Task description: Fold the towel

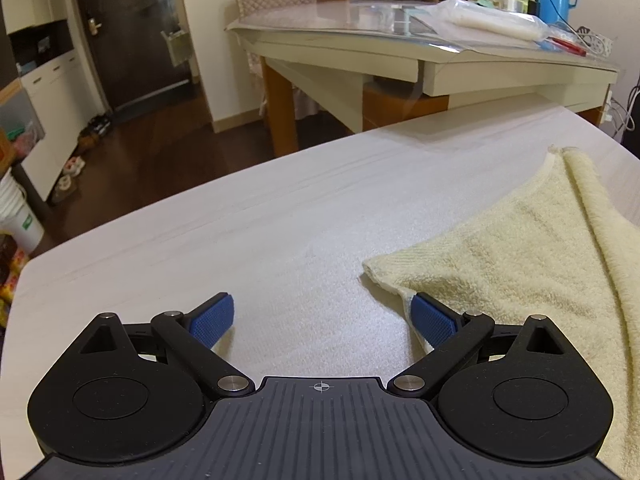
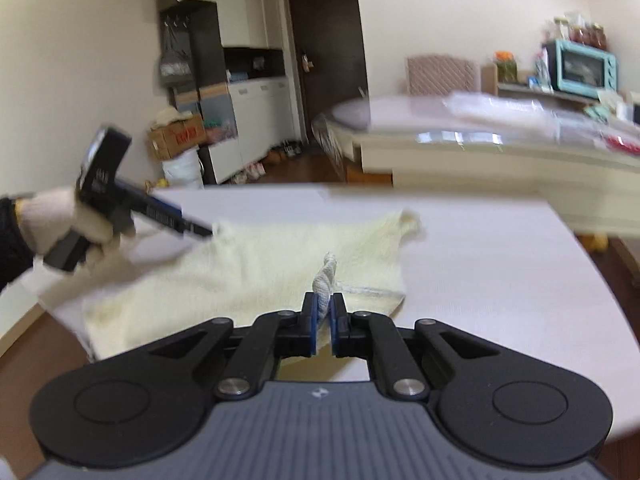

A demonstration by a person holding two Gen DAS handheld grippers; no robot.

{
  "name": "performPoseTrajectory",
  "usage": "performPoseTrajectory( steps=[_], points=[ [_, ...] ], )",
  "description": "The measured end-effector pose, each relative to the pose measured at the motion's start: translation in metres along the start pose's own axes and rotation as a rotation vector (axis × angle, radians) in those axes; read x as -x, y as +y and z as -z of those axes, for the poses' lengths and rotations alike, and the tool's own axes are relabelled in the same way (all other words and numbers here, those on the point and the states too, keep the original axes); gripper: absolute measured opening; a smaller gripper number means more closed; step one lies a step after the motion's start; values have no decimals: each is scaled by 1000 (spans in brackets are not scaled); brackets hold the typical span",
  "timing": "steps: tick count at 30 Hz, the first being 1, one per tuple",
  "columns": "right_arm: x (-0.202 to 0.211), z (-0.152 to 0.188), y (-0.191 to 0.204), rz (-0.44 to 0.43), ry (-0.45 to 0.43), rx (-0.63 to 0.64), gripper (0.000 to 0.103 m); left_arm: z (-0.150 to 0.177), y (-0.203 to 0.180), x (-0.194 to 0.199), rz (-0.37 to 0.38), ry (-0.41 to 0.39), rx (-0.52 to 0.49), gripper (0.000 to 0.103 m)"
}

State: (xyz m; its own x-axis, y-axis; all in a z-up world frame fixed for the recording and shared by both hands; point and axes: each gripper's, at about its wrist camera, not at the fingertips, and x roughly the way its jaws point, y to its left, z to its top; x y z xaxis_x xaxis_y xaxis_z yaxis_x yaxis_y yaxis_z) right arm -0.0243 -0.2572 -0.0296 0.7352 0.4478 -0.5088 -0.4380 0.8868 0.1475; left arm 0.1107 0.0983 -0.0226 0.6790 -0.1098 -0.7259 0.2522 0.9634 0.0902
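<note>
Evidently, the pale yellow terry towel [image 2: 240, 272] is pinched by the right gripper [image 2: 323, 312] (blurred view); the spread-fingered left gripper [image 1: 324, 316] should be closed on its near corner.

One towel [image 1: 520, 248], two tables [image 1: 248, 232].

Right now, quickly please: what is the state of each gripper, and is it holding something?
Left gripper: open, holding nothing; the towel lies beside its right finger.
Right gripper: closed on a corner of the towel.
</note>
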Motion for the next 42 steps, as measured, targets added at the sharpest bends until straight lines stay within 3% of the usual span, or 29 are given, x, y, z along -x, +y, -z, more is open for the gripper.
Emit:
performPoseTrajectory(
  steps=[5, 12, 20, 24, 28, 34, 42],
  points=[
    [8, 8, -4, 5, 7, 55, 24, 2, -4, 22, 7, -22, -15, 98],
    [28, 12, 0, 18, 22, 383, 42, 18, -21, 65, 59, -24, -133, 98],
    [32, 32, 1, 81, 63, 831, 42, 28, -49, 94, 125, 29, -231, 98],
    [30, 38, 6, 65, 85, 999, 42, 28, -64, 104, 124, 74, -253, 98],
    [29, 40, 13, 1, 77, 1038, 42, 29, -72, 108, 123, 101, -233, 98],
    [19, 42, 25, -26, 47, 1090, 42, 31, -76, 111, 119, 154, -188, 98],
    [13, 42, 19, -17, 50, 1155, 38, 60, -102, 137, 212, 196, -544, 98]
  ],
)
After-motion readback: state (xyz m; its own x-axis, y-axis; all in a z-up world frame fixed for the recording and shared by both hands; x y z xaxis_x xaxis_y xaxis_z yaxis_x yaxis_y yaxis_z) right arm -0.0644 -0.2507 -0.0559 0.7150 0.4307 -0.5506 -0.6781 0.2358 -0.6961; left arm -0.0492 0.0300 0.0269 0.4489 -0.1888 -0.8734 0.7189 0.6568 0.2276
